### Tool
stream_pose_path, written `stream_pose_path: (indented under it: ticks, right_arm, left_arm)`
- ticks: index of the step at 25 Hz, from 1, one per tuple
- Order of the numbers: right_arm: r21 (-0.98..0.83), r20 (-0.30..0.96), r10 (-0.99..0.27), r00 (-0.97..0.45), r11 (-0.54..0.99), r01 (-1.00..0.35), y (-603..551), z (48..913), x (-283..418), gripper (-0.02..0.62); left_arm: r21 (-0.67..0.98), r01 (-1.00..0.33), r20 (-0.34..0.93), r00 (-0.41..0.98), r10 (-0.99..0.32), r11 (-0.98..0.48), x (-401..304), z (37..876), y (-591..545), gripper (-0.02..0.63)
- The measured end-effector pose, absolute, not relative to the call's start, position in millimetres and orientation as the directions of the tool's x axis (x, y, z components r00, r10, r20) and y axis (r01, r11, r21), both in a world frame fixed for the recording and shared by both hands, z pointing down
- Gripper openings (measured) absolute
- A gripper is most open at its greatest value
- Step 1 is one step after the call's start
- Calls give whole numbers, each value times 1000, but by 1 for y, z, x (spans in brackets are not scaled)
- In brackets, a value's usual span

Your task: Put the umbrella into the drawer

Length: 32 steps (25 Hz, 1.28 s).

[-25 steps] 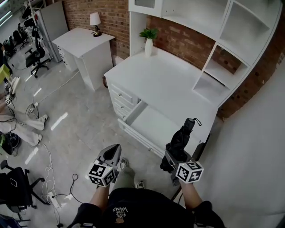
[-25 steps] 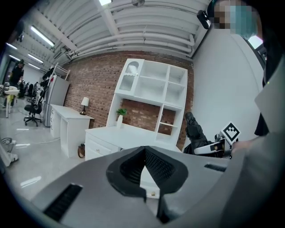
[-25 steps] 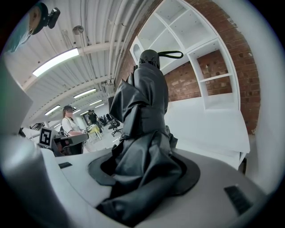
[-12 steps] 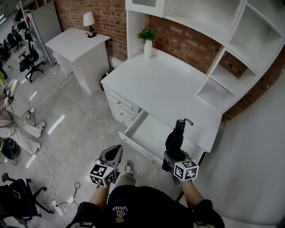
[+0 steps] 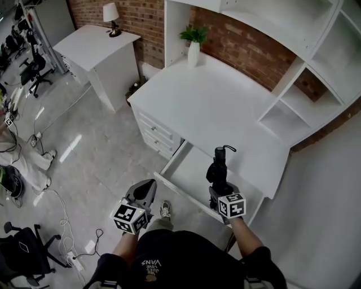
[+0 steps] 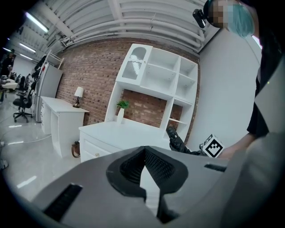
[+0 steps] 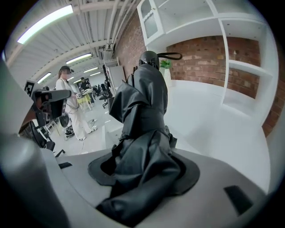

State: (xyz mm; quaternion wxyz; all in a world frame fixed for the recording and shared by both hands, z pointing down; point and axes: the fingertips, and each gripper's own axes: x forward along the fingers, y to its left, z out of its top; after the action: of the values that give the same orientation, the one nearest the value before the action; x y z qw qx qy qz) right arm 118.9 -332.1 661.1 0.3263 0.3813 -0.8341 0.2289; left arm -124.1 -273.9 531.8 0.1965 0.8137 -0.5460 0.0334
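Umbrella (image 5: 219, 168), folded, stands strap-end up at lower centre of frame, clamped in my right gripper (image 5: 219, 189) over the open drawer (image 5: 181, 169), seemingly poised for lowering in, while my left gripper (image 5: 145, 189) idles lower left, jaws together, empty.

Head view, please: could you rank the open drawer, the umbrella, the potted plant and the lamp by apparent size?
Largest: drawer
Next: umbrella and potted plant, too alike to rank, the umbrella being nearer the camera
Smallest: lamp
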Motion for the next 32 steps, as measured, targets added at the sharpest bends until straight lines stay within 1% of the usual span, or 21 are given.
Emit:
stream_pose_path:
  ticks: [8,13,24,32]
  right_arm:
    - [-81,825,-366,-431,678,-731,-348,726,104,232]
    - [-67,860,-316,-402,710,-701,-351,754,92,233]
    - [-23,942,-187,-280,794,-607,-355,816,72,233]
    - [-7,974,-116,-194,842,-540,-364,832,68,235]
  left_arm:
    - [301,-905,311,391,-866,-301,-138,557,-294,6]
    - [306,-903,343,401,-849,-303,-138,573,-298,6]
    - [342,-892,353,413,-840,-295,-148,591,-304,6]
    - [354,-892,369,411,-834,-283,-156,604,-316,6]
